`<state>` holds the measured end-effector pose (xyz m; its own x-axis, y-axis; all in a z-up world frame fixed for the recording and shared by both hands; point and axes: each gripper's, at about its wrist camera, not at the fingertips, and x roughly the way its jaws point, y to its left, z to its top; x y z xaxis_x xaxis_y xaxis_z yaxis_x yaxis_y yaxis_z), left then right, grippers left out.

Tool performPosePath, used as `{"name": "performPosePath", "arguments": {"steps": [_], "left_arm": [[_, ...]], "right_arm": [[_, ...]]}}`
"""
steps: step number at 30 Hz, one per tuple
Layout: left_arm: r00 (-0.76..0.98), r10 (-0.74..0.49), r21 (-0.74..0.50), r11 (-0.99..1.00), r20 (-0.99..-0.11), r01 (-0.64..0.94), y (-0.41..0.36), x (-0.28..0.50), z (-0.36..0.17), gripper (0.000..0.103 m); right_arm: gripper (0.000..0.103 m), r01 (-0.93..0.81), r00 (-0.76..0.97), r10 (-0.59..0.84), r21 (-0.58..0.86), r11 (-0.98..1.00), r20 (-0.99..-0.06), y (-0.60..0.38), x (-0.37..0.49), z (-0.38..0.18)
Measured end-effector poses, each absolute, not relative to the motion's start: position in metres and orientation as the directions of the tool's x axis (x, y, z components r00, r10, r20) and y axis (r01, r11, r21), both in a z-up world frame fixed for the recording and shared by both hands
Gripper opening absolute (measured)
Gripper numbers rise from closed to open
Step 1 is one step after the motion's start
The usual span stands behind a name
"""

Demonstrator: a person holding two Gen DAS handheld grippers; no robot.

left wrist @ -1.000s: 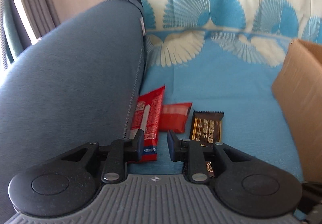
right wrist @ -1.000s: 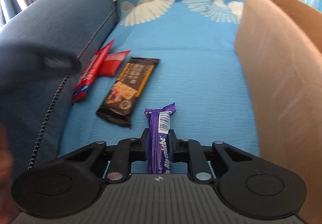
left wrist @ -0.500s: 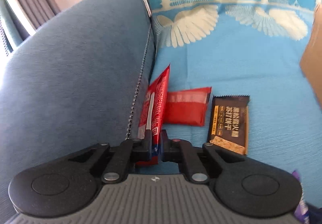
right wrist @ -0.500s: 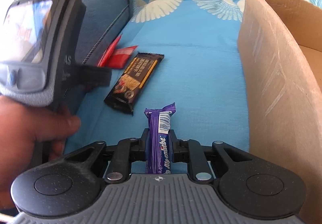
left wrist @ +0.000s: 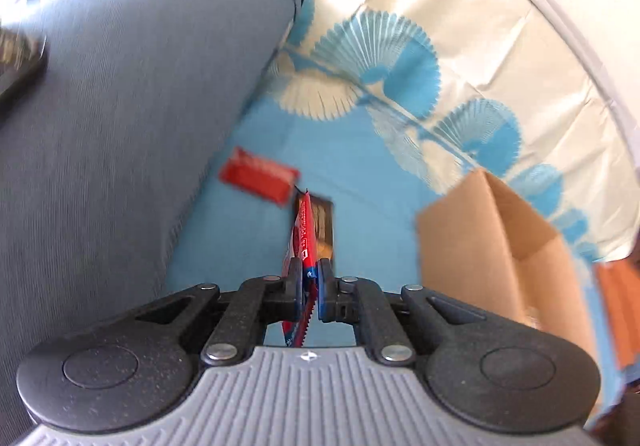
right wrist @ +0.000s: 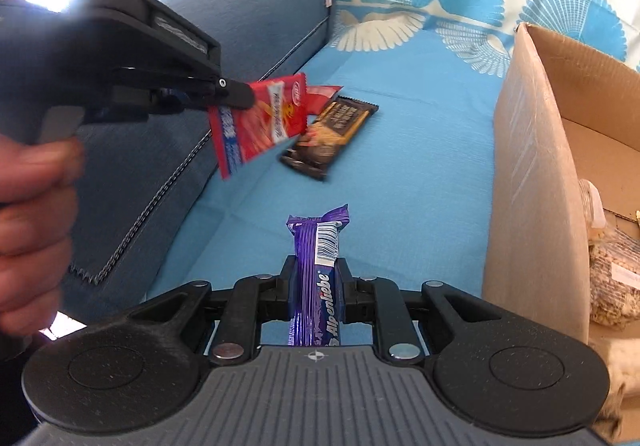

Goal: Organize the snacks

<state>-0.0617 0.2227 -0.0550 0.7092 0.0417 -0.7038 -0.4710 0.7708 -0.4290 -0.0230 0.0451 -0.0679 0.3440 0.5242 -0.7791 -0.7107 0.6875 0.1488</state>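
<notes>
- Now both grippers carry a snack above the blue seat cover [right wrist: 400, 165].
- Left gripper [left wrist: 308, 282]: jaws pressed almost together, pinching the red snack packet [left wrist: 303, 230] by its lower end. In the left wrist view the packet stands edge-on between the pads; in the right wrist view it hangs tilted in the air, clear of the seat, its flat face toward the camera. A hand [right wrist: 32, 213] grips the tool's handle at the left edge of that view.
- Red packet's print: white and yellow lettering on red with a blue-and-white strip at one end; too blurred to read.
- Right gripper [right wrist: 316, 282]: jaws narrowly apart, clamped on the purple candy roll [right wrist: 316, 258], which points forward along the fingers. "Alpenliebe" reads in white along its side; a barcode sits on a white panel near the far end.
- On the seat cover, beyond the red packet: a dark brown bar [right wrist: 332, 129] with gold lettering, unreadable, and a smaller red packet [left wrist: 260, 177] just beside the sofa's blue armrest [right wrist: 248, 29].
- Cardboard box [right wrist: 532, 173] stands open on the right of the seat; a clear bag [right wrist: 612, 278] of pale brown pieces lies inside.
- Backrest cover behind is cream with blue fan motifs.
</notes>
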Motion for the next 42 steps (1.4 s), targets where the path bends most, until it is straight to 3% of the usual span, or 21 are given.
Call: {"name": "performPosePath", "arguments": {"steps": [8,11,16,20,26,32,34,35,37,39,42], "left_arm": [[0.582,0.088,-0.319,0.766,-0.808,-0.559,0.216,-0.061,-0.065,0.013],[0.564,0.102,-0.290,0.775,-0.820,-0.562,0.216,-0.058,-0.070,0.025],[0.509,0.107,-0.228,0.803,-0.854,-0.551,0.214,-0.046,-0.081,0.039],[0.483,0.101,-0.181,0.845,-0.870,-0.502,0.203,-0.033,-0.089,0.066],[0.443,0.177,-0.033,0.903,-0.879,-0.428,0.182,-0.008,-0.098,0.076],[0.376,0.185,0.002,0.899,-0.908,-0.438,0.182,0.007,-0.112,0.077],[0.358,0.184,0.010,0.900,-0.916,-0.436,0.181,0.008,-0.116,0.076],[0.354,0.185,0.016,0.902,-0.917,-0.431,0.180,0.009,-0.117,0.076],[0.351,0.193,0.035,0.911,-0.916,-0.410,0.177,0.009,-0.118,0.070],[0.362,0.199,0.045,0.919,-0.911,-0.392,0.176,0.008,-0.116,0.054],[0.358,0.227,0.062,0.907,-0.906,-0.417,0.179,0.003,-0.113,0.051]], "right_arm": [[0.022,-0.678,0.289,0.474,0.172,0.715,-0.832,0.046,-0.010,-0.085],[0.023,-0.677,0.270,0.467,0.179,0.714,-0.842,0.046,-0.007,-0.090],[0.037,-0.699,0.233,0.451,0.174,0.694,-0.862,0.046,-0.012,-0.099],[0.039,-0.724,0.213,0.449,0.168,0.669,-0.868,0.045,-0.016,-0.099],[0.039,-0.767,0.197,0.431,0.135,0.627,-0.881,0.044,-0.022,-0.099],[0.036,-0.769,0.204,0.414,0.116,0.629,-0.887,0.046,-0.023,-0.103],[0.022,-0.774,0.210,0.413,0.107,0.624,-0.886,0.045,-0.024,-0.103],[0.019,-0.776,0.214,0.416,0.105,0.622,-0.884,0.045,-0.024,-0.103],[0.018,-0.771,0.215,0.427,0.116,0.627,-0.878,0.044,-0.024,-0.102],[0.017,-0.762,0.223,0.439,0.125,0.636,-0.870,0.043,-0.023,-0.100],[0.017,-0.759,0.238,0.451,0.125,0.639,-0.860,0.043,-0.023,-0.096]]}}
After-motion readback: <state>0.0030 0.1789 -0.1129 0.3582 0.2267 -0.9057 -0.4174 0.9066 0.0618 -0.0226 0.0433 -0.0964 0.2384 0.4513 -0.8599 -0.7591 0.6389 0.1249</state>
